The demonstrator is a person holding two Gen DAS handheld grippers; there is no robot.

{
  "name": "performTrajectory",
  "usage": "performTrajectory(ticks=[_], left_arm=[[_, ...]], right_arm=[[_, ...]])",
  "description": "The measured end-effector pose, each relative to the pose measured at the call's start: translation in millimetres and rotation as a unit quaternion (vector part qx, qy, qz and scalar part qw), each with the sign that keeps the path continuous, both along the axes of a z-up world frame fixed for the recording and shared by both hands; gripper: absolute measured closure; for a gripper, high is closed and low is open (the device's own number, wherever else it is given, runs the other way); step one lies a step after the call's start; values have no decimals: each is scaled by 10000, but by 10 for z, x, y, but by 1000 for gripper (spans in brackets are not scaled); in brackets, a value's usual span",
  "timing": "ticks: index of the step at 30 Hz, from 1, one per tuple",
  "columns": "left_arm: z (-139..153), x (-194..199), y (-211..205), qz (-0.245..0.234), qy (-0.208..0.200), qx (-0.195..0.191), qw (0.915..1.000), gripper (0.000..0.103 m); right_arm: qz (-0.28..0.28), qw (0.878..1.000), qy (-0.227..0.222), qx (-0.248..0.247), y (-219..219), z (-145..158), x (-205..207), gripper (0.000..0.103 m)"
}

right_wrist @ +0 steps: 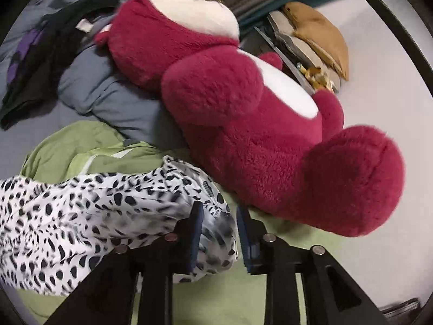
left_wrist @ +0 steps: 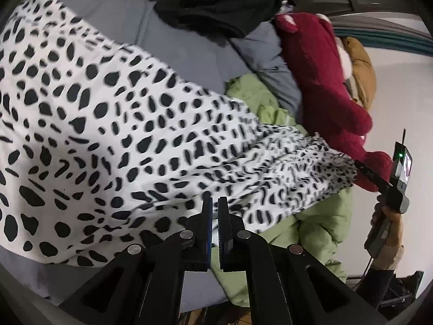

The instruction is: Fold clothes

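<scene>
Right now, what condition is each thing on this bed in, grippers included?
Spotted garment: spread out, one end bunched, not yet folded.
Green garment: crumpled under the spotted one.
Black garment: in a loose heap.
Red plush toy: lying on its side.
Left gripper: nearly shut, spotted cloth at its tips.
Right gripper: open, bunched spotted cloth between its fingers.

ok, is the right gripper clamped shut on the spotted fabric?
No: the right gripper stands open, its fingers well apart with a bunched end of the spotted fabric lying loosely between them.
</scene>
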State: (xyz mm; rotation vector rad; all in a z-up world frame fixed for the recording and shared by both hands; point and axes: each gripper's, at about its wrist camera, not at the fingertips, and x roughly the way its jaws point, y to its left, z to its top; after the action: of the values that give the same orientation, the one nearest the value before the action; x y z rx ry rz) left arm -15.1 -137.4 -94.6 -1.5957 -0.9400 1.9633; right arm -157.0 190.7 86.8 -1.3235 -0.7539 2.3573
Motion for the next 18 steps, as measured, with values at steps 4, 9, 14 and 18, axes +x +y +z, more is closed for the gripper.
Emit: performTrajectory(ticks=[4, 9, 14, 18], left_arm=[[-34, -18, -12, 10, -53, -32, 10000, 100], [-60, -21, -19, 4, -90, -31, 10000, 100], [-90, -17, -4, -44, -80, -55, 9999, 100], [-123, -5, -70, 39, -103, -69, 9999, 100]], right_arm=[[-5, 9973, 29, -732, 119, 60, 39, 70], [122, 9919, -54, -1262, 74, 60, 89, 38], [25, 9948, -396, -942, -10, -179, 3, 99], [-1, 9984, -36, -568, -49, -93, -45, 97]])
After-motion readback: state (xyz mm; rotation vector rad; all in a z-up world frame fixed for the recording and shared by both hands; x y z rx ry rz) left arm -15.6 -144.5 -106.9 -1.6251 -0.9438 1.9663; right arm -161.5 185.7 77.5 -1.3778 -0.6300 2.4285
